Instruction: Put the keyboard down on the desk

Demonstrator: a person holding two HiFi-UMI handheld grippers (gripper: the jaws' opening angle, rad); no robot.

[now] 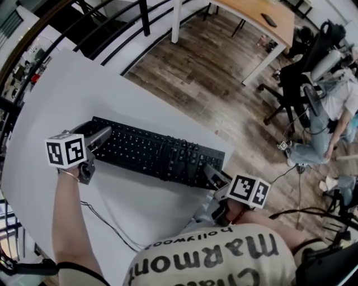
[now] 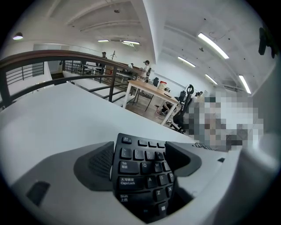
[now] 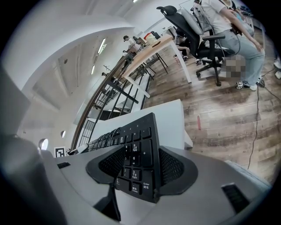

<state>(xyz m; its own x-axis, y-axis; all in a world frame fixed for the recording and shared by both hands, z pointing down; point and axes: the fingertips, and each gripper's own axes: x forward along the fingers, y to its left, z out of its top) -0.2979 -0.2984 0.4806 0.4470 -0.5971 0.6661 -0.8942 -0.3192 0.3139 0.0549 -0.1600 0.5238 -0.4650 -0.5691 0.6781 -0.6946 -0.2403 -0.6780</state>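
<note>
Now, jaws of left gripper point(image 1: 99, 136) and right gripper point(image 1: 215, 176) tight on keyboard point(image 1: 151, 152) ends, white desk point(image 1: 61, 95) beneath, railing point(image 1: 144, 17) beyond.

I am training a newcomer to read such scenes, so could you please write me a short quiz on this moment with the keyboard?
1. True or false: the keyboard is white.
2. Which end of it stands between the right gripper's jaws? A. the Tab and Caps Lock end; B. the number pad end; C. neither end.
3. What colour is the desk beneath it?
Key: 1 false, it is black; 2 B, and the other end is in the left gripper; 3 white.
</note>
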